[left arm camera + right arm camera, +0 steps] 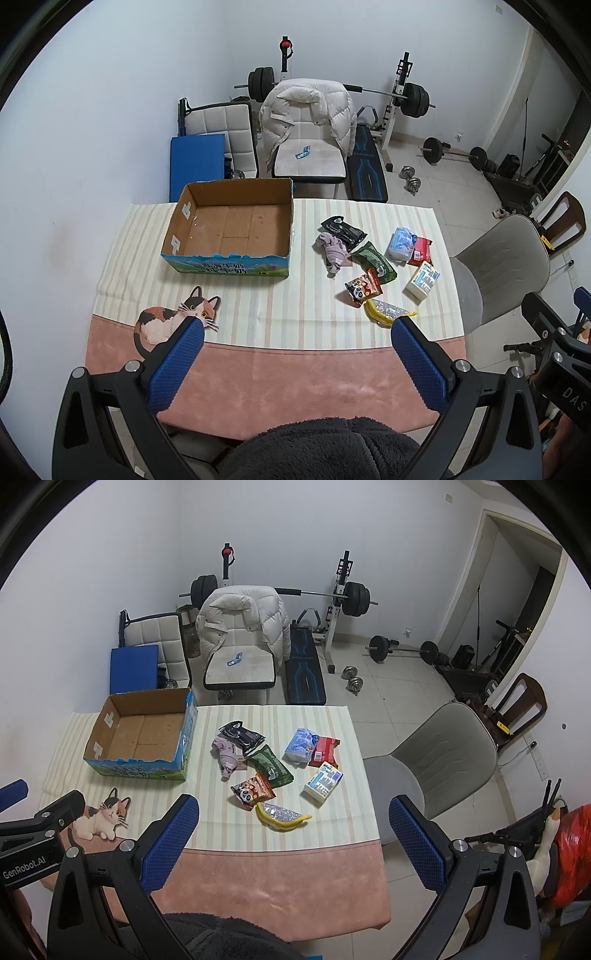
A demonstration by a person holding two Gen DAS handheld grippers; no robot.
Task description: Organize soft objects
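Observation:
An open cardboard box (229,225) (142,734) stands empty on the striped tablecloth, left of a loose pile of soft items. The pile holds a lilac cloth (334,251) (226,755), a black pouch (343,229), a green pouch (269,764), a panda snack bag (362,290) (253,790), a yellow banana-shaped pouch (388,314) (282,818), two tissue packs (423,280) (301,744) and a red packet (323,751). My left gripper (295,328) hovers open above the near table edge. My right gripper (293,805) is open too, nearer the pile.
The table (295,384) has a pink near band and a cat print (173,317). A grey chair (436,764) stands at the right edge, a white chair with a puffer jacket (306,122) behind. Weight bench, barbells and dumbbells fill the far floor.

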